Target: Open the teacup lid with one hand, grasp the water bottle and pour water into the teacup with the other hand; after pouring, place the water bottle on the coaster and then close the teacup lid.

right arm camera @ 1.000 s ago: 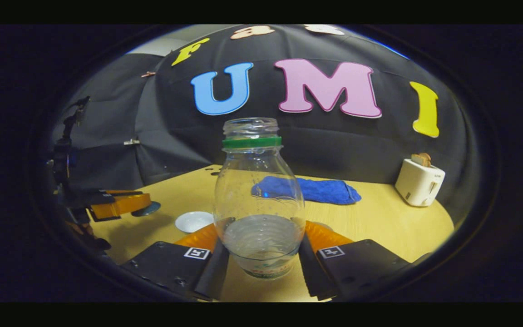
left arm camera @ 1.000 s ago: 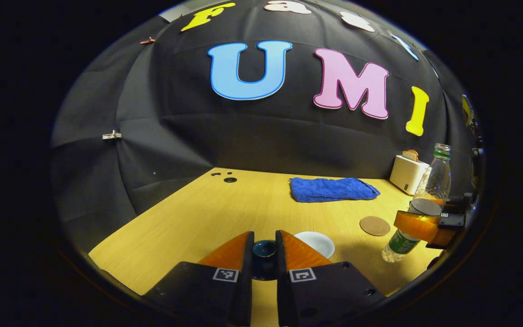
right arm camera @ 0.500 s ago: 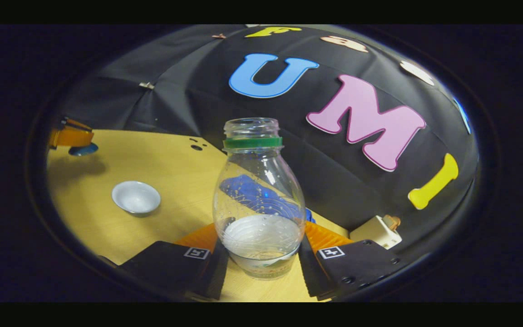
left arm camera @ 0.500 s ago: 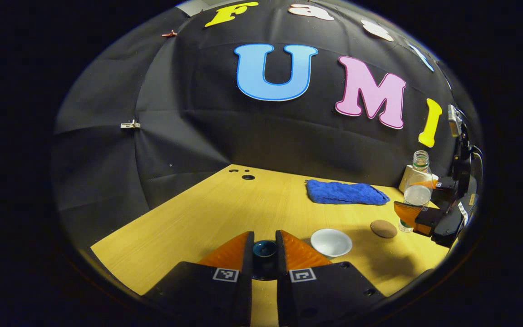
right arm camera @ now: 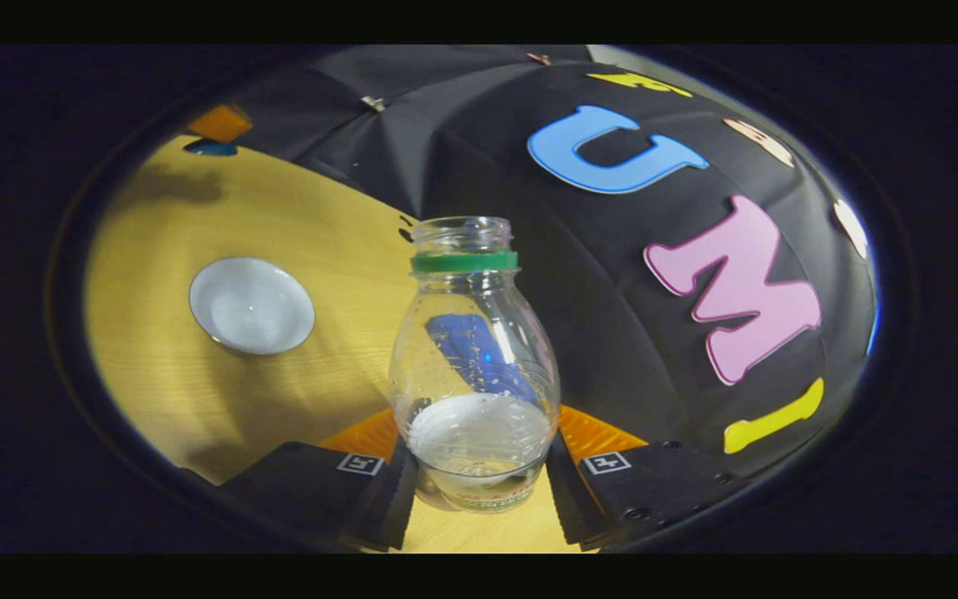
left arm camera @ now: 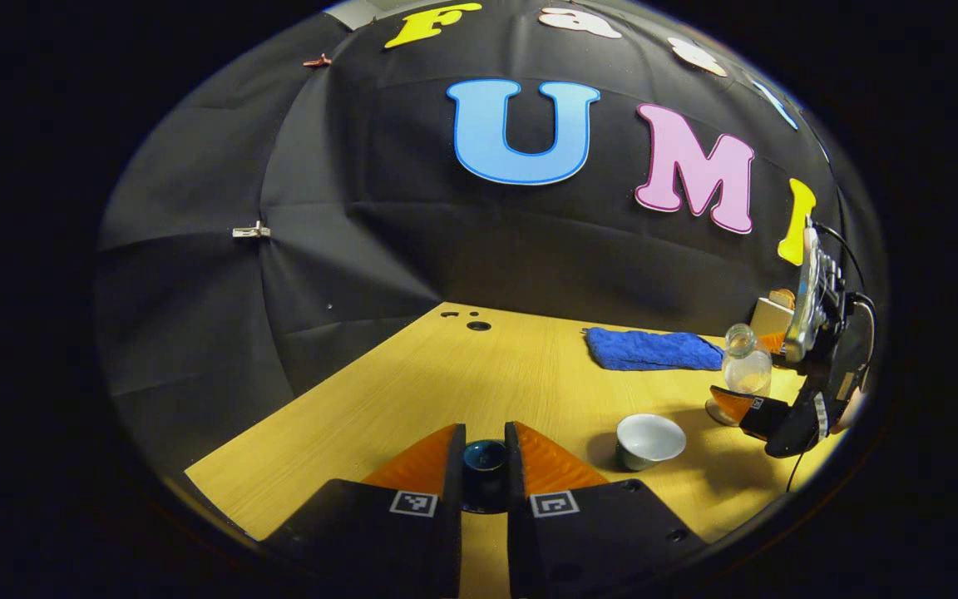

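Right gripper: fingers clamped on the lower body of the water bottle, one each side. Bottle clear plastic, uncapped, green neck ring, only a shallow pool of water in the bottom. View is rolled, so the bottle is judged to be tilting toward the teacup, which sits open on the table, well apart from the bottle's mouth.

Left gripper: fingers drawn narrow on the dark teal teacup lid, held clear of the cup. From here the cup lies off to the right, with the other gripper and bottle just beyond it.

Handling, as judgement: bottle light, thin-walled, likely to dent under a hard squeeze; low grip on the ribbed section looks sound. Little water, so a steep tilt is needed. Cup appears ceramic, white, shallow, easily tipped or chipped. Lid small, glossy, probably slick. Coaster hard to make out.
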`<state>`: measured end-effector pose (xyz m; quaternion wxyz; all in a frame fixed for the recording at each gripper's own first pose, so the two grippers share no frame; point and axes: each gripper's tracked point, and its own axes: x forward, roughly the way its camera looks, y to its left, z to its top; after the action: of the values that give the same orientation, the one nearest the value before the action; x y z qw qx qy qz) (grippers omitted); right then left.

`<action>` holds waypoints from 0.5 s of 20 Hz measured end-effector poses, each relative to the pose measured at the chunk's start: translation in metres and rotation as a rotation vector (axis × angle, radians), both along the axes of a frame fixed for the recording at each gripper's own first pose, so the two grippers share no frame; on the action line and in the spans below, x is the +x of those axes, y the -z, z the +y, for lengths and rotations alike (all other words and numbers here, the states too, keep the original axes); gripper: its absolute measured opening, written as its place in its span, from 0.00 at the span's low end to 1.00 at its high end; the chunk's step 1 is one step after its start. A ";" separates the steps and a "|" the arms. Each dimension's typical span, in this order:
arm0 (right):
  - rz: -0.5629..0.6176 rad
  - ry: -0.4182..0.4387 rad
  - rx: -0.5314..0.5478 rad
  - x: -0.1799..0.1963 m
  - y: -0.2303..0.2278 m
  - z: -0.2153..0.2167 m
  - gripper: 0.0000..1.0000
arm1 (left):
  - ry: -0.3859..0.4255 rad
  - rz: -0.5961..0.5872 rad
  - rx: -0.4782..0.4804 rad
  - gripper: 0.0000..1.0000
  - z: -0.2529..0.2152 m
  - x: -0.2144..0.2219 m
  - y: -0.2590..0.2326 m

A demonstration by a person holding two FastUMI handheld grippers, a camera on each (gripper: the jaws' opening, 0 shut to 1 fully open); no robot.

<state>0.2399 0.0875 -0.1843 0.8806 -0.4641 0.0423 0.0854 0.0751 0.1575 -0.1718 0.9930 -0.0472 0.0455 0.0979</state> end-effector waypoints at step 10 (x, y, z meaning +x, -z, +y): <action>-0.012 -0.093 -0.285 0.010 0.019 0.021 0.71 | 0.029 0.015 -0.045 0.22 0.017 -0.003 0.009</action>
<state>0.2502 0.1088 -0.2028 0.8012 -0.5864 0.0273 0.1164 0.0717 0.1748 -0.1812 0.9927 -0.0684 0.0556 0.0826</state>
